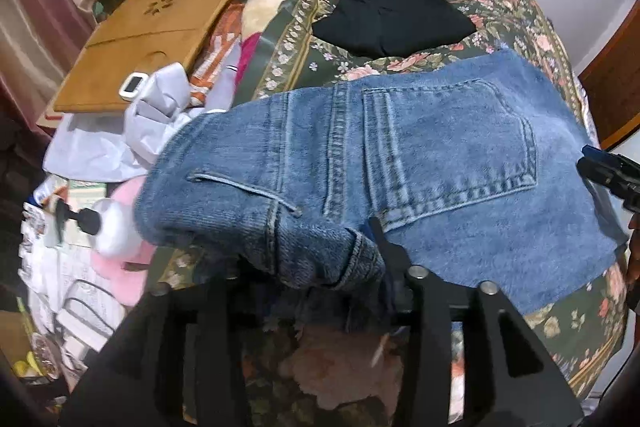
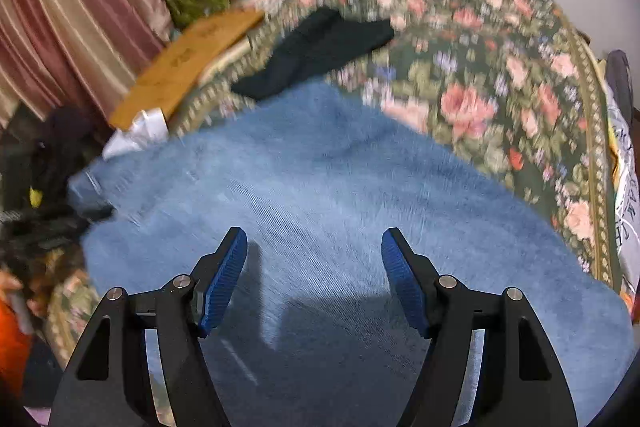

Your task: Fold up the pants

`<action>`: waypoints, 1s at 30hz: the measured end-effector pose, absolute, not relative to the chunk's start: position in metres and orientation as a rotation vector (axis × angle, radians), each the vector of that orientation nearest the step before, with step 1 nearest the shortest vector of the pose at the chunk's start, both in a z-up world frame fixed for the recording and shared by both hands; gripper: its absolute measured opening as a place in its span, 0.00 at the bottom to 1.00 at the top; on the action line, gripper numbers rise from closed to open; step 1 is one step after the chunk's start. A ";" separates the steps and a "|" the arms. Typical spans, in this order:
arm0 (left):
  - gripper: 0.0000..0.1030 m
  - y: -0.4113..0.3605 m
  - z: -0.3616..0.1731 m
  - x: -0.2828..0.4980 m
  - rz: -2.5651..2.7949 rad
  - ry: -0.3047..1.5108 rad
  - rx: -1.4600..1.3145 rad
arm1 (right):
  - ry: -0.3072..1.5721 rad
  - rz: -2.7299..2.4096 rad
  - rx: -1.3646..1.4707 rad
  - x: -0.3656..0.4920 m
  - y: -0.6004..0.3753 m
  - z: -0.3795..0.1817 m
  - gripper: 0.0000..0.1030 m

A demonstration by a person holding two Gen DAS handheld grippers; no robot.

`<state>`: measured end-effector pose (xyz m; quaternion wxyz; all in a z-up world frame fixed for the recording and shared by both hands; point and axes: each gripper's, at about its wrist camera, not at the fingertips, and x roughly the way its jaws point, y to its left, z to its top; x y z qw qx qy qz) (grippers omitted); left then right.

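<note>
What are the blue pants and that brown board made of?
The pants look like denim: faded blue twill weave, thick stitched seams and a sewn-on back pocket, matte and a bit fuzzy. The board looks like wood, maybe bamboo: smooth tan surface with paw-shaped cutouts. I can't be sure from here.

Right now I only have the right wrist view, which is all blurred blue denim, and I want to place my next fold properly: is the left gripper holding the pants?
Observer: Yes. The left gripper has a bunched seam edge of the jeans clamped between its fingers.
Operator: Which side of the jeans faces up?
Observer: The back. A back pocket shows on top, lying flat.
Operator: Is anything close on the left side?
Observer: A white pump bottle lies right beside the jeans' left edge.
</note>
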<state>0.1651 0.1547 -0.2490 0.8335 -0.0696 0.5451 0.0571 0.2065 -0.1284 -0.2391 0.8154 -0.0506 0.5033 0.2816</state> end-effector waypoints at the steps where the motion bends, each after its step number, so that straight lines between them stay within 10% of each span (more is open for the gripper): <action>1: 0.52 0.155 -0.245 0.162 0.134 1.148 -0.125 | 1.053 0.606 -0.112 0.201 -0.131 -0.239 0.65; 10: 0.63 0.143 -0.197 0.141 0.161 1.079 -0.012 | 1.075 0.661 -0.094 0.164 -0.183 -0.229 0.69; 16: 0.87 0.122 -0.150 0.149 0.139 0.939 0.024 | 1.054 0.396 -0.015 0.194 -0.269 -0.235 0.69; 30: 0.87 0.027 -0.212 0.242 0.009 1.088 0.143 | 1.095 0.043 0.153 0.120 -0.418 -0.263 0.71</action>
